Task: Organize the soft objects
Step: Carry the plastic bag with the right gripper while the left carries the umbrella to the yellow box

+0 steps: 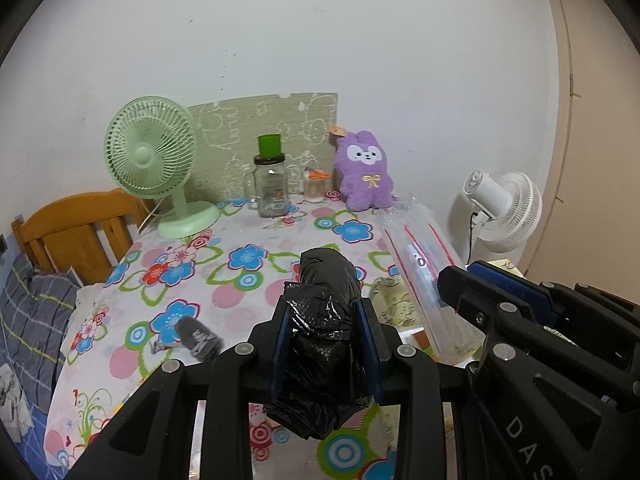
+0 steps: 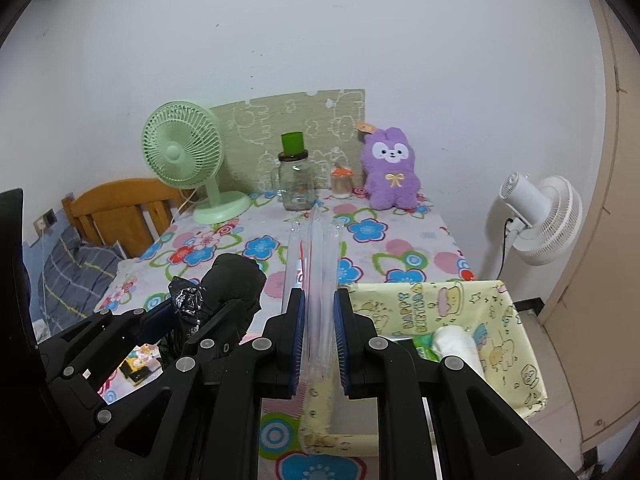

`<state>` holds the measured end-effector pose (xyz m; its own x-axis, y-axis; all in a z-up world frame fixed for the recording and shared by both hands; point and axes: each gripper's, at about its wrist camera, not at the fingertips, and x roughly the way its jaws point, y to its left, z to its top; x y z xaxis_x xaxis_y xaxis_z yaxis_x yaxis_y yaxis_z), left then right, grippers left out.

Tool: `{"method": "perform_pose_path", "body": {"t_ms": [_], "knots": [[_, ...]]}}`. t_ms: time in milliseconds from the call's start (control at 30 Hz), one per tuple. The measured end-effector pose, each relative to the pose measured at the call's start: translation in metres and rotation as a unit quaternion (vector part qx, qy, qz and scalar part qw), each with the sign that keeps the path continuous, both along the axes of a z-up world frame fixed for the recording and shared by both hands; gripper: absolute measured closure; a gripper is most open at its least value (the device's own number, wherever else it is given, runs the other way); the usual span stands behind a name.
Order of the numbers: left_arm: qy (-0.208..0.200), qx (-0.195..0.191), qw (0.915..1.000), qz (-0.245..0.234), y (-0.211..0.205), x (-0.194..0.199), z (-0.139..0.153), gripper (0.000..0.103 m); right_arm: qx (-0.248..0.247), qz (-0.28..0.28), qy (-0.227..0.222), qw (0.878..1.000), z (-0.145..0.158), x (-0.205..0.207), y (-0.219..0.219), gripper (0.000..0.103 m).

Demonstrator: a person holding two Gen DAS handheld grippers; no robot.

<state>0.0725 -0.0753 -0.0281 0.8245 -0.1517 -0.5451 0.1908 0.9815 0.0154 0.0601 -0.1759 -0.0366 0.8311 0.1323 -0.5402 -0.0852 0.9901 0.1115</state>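
Observation:
My left gripper (image 1: 324, 312) is shut on a black plastic bag bundle (image 1: 326, 280), held above the flowered tablecloth (image 1: 240, 280); the bundle also shows in the right wrist view (image 2: 234, 280). My right gripper (image 2: 318, 308) is shut on a clear inflated air-cushion sheet (image 2: 316, 256), held upright on edge; it shows in the left wrist view (image 1: 428, 256) too. A yellow fabric storage box (image 2: 516, 344) at the table's right holds a white roll (image 2: 456, 342). A purple plush bunny (image 1: 364, 172) sits at the table's back. A small grey soft item (image 1: 198, 338) lies on the cloth.
At the table's back stand a green desk fan (image 1: 154, 160), a glass jar with a green cup on top (image 1: 272, 184) and a small jar (image 1: 314, 186). A white fan (image 2: 540, 216) stands right of the table. A wooden bed headboard (image 1: 76, 232) is at the left.

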Motion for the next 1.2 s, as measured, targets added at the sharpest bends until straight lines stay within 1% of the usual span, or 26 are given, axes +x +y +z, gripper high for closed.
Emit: {"method": "perform_pose_path", "body": {"t_ms": [167,633,867,1033,1167,1200], "knots": [[0.000,0.002,0.9999,-0.015,-0.016,0.001,-0.001,0.072,0.001,-0.011,-0.002,1.000,-0.001,-0.001,-0.015,0.085],[0.012,0.010,0.9983,-0.056,-0.063,0.011,-0.011,0.071,0.012,-0.042,0.007,0.999,-0.015,0.002,-0.060,0.085],[0.029,0.018,0.9966,-0.075,-0.085,0.017,-0.021,0.071,0.014,-0.060,0.021,0.998,-0.026,0.006,-0.081,0.085],[0.043,0.020,0.9950,-0.088,-0.094,0.020,-0.029,0.065,0.016,-0.064,0.030,0.997,-0.034,0.007,-0.090,0.085],[0.052,0.026,0.9940,-0.093,-0.100,0.022,-0.036,0.064,0.016,-0.068,0.038,0.997,-0.041,0.010,-0.096,0.085],[0.053,0.026,0.9937,-0.095,-0.101,0.022,-0.037,0.061,0.016,-0.069,0.040,0.997,-0.043,0.010,-0.097,0.085]]}}
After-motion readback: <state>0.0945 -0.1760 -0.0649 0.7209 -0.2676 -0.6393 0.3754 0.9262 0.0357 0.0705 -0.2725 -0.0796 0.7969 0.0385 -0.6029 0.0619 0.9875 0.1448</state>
